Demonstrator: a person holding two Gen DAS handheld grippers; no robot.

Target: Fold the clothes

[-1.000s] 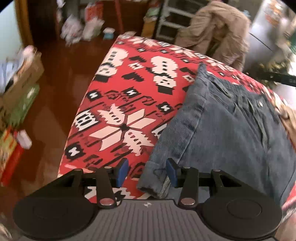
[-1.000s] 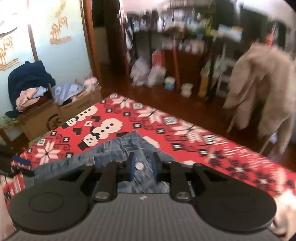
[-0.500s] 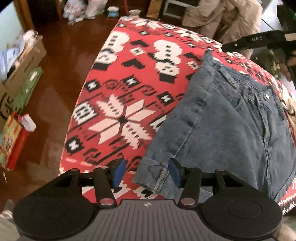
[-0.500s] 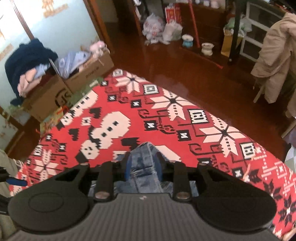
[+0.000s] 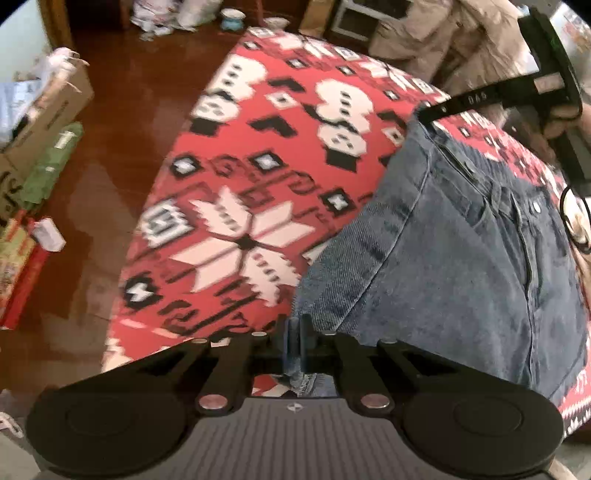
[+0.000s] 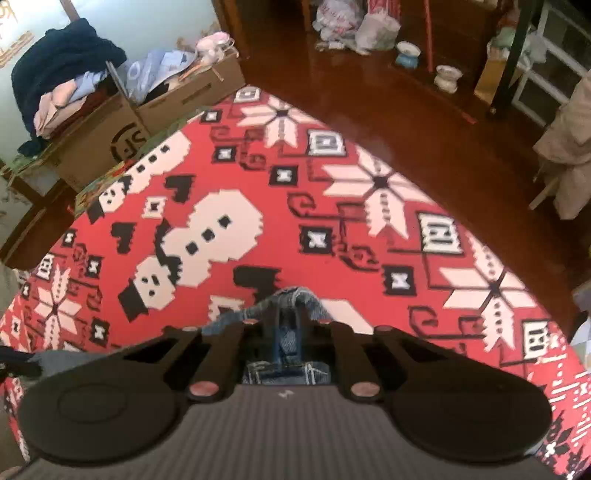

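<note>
Between both tools' closing jaws: denim shorts (image 5: 461, 266).

Wide open red patterned table (image 6: 258, 236) ahead of both tools, nothing standing on that stretch. Denim shorts (image 5: 461, 258) cover the near corner. Off the edge, cardboard boxes (image 6: 122, 122) crowd one side of the floor (image 6: 388, 103); a coat-draped chair (image 5: 454, 33) blocks the far side.
</note>
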